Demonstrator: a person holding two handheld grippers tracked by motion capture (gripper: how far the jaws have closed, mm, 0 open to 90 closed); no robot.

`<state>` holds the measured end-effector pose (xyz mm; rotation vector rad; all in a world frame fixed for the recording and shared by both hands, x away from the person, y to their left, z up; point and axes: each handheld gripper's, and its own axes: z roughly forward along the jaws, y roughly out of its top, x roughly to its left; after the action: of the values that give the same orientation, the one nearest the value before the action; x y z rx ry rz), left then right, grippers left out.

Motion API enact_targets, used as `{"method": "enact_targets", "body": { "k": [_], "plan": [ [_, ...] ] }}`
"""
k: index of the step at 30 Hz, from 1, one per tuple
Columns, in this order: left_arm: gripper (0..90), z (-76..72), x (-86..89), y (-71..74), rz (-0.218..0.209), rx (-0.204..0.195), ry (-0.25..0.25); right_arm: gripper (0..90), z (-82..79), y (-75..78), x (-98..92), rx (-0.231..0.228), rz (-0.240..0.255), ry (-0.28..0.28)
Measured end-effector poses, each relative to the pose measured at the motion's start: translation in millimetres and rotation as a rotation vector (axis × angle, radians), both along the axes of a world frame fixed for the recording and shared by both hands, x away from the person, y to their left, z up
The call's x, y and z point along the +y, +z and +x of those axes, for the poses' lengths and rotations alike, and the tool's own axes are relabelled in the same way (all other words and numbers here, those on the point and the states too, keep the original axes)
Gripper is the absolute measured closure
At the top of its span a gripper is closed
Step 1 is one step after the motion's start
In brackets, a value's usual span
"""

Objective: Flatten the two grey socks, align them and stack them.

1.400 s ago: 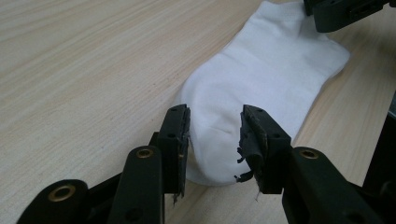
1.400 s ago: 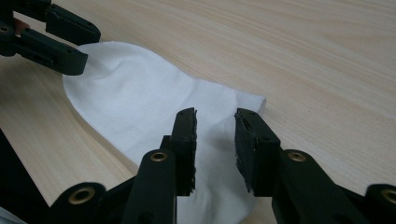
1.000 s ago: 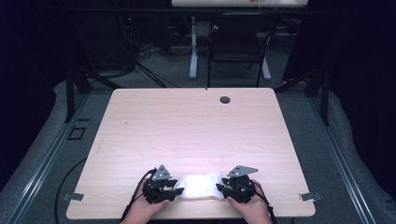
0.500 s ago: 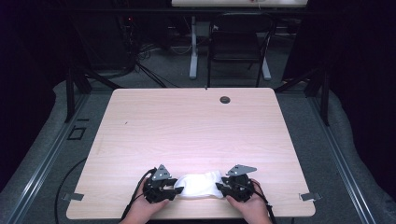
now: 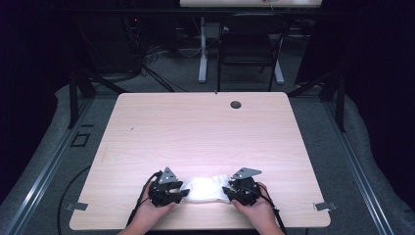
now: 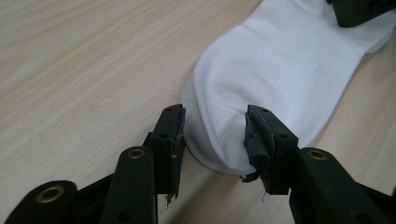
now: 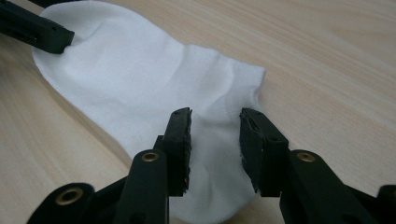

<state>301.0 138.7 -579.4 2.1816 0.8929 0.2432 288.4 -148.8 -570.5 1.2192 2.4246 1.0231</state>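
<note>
The left gripper (image 6: 215, 135) is seen with its jaws parted around one rounded end of a white sock (image 6: 280, 79); a gap shows between each pad and the cloth, so nothing is gripped yet. The right gripper (image 7: 215, 140) is likewise held open, its jaws set over the opposite end of the sock (image 7: 154, 88), the fabric lying between them without being pinched.

From above, the sock (image 5: 205, 187) is found lying flat near the front edge of the wooden table (image 5: 205, 132), stretched between the left gripper (image 5: 171, 192) and the right gripper (image 5: 237, 191), with a hand (image 5: 257, 210) behind the right one.

The step in hand is judged to be the seizing of both ends. For this to be done well, the lower pads should be kept flush with the tabletop so that both layers of cloth are caught rather than the top layer alone. Both grippers are best closed together, well in from the edge, since a pinch on the very hem could slip free. The sock should not be dragged while the jaws are closing, or wrinkles would be gathered under the pads. Only once the cloth is firmly held should any lifting or folding be attempted.
</note>
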Motion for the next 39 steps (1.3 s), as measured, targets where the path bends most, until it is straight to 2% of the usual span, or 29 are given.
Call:
{"method": "enact_targets", "body": {
  "k": [9,19,22,24,27,32,39],
  "plan": [
    [57.8,10.2,5.9,-0.3,0.001,-0.006,0.033,63.7,15.9,0.1,8.9,0.007,0.009,-0.018],
    [58.3,11.8,7.8,0.4,-0.006,0.004,0.042,62.7,18.3,-0.1,10.3,0.012,0.025,-0.022],
    [58.0,11.5,8.8,1.5,-0.022,0.000,0.043,61.8,18.0,0.2,9.8,0.006,0.032,-0.024],
    [56.8,10.3,9.5,3.2,-0.045,0.002,0.046,61.2,17.3,1.8,9.1,0.013,0.036,-0.018],
    [54.2,8.9,11.2,6.7,-0.062,-0.002,0.045,58.9,16.2,5.7,7.7,0.000,0.046,-0.016],
    [49.6,6.2,17.0,13.5,-0.081,-0.030,0.050,55.8,13.5,14.9,3.8,-0.028,0.071,-0.019],
    [46.3,3.9,27.2,22.1,-0.099,-0.045,0.063,52.8,5.7,28.5,-3.5,-0.056,0.094,-0.019]
  ]
}}
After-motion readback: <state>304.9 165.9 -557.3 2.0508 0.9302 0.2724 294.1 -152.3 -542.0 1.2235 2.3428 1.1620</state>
